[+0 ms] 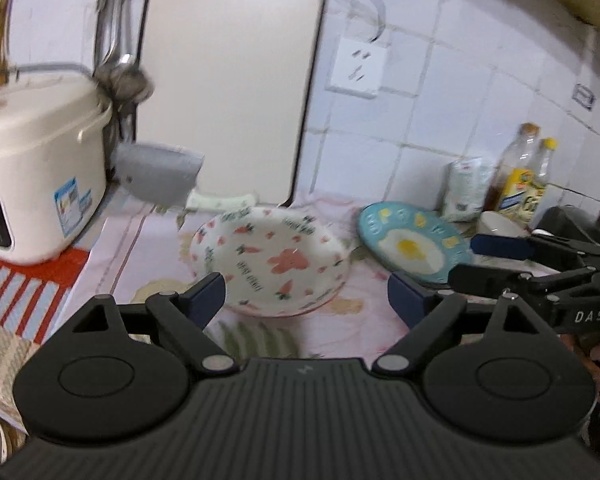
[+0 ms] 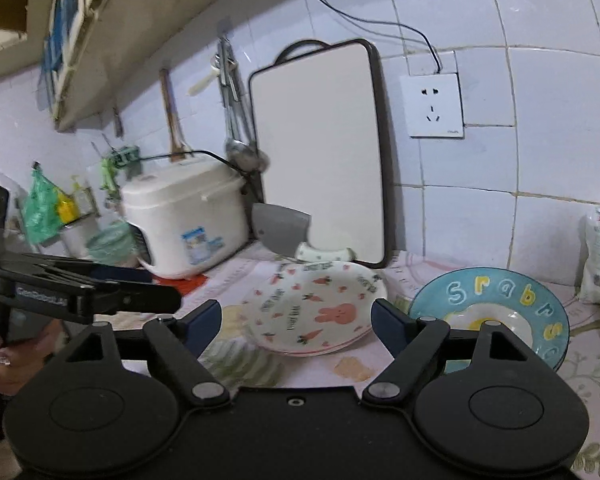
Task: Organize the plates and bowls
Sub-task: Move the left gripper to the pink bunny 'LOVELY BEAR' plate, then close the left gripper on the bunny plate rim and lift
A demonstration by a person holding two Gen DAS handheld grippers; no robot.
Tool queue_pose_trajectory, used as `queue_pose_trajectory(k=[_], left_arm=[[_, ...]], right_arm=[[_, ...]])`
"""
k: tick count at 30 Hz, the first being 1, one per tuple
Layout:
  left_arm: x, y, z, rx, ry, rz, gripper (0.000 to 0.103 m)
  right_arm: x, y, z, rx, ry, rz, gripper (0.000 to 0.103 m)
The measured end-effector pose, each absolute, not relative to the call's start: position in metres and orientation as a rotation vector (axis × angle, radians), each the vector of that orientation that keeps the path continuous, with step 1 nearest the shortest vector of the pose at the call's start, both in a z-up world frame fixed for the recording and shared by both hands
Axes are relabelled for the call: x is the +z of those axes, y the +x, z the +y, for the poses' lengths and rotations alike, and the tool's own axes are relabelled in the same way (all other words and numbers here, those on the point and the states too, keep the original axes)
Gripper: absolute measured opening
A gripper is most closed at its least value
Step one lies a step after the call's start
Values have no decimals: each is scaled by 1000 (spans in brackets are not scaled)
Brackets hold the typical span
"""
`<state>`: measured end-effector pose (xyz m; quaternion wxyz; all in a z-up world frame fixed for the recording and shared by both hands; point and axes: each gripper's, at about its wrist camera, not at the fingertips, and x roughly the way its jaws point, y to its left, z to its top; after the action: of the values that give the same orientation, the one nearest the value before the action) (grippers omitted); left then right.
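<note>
A white plate with pink rabbit and carrot prints [image 1: 272, 260] lies on the flowered cloth, on top of another plate; it also shows in the right wrist view [image 2: 312, 308]. A teal plate with a fried-egg picture [image 1: 412, 244] lies to its right, also in the right wrist view [image 2: 496, 312]. My left gripper [image 1: 308, 300] is open and empty just in front of the rabbit plate. My right gripper [image 2: 296, 320] is open and empty, near the rabbit plate's front edge. A white bowl [image 1: 500, 224] sits behind the teal plate.
A white rice cooker [image 1: 32, 176] stands at the left. A cutting board [image 1: 228, 92] leans on the tiled wall with a cleaver [image 1: 160, 172] in front. Oil bottles [image 1: 520, 176] and a white bag [image 1: 468, 188] stand at the right. A wall socket [image 2: 432, 100] is above.
</note>
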<state>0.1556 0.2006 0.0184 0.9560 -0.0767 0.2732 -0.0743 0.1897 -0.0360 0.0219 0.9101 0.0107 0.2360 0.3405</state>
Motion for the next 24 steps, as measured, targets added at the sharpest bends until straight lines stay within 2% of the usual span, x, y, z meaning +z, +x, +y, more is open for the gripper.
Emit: queue_pose_trajectory(k=[7, 15, 19, 24], left_arm=[[-16, 193, 224, -108, -238, 625, 85], [-56, 227, 242, -38, -280, 676, 82], [-73, 245, 254, -7, -320, 715, 68], [-84, 261, 264, -1, -358, 731, 43]], right_arm=[[-12, 227, -16, 712, 90, 595, 84], [-49, 266, 9, 644, 136, 716, 78], [-63, 281, 19, 629, 175, 764, 73], [-75, 293, 24, 569, 206, 781, 64]])
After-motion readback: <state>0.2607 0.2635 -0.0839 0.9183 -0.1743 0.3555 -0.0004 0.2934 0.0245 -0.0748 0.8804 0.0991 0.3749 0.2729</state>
